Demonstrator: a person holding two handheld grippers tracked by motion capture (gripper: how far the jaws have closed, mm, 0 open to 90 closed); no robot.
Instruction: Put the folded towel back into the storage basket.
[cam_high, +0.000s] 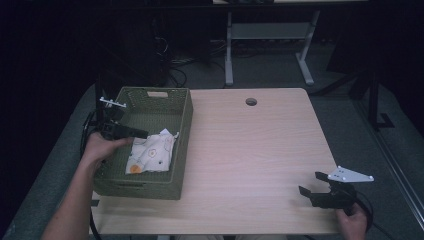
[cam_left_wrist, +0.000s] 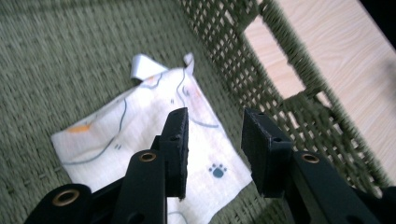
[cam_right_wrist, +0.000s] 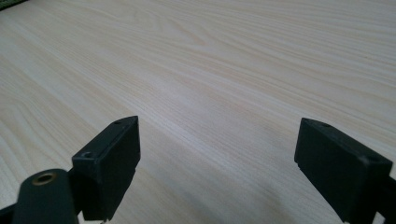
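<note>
The cloth (cam_high: 151, 154) lies flat on the floor of the basket (cam_high: 183, 131), at its near right, so the placing looks done. The left gripper (cam_left_wrist: 212, 140) hangs just above it, jaws parted and empty. The right gripper (cam_high: 314, 187) rests open at the table's (cam_high: 250, 150) near right, idle. What remains is drawing the left hand out.

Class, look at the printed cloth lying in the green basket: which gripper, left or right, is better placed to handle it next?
Left. The left gripper hangs open just above the cloth inside the basket; the right gripper sits far off.
</note>
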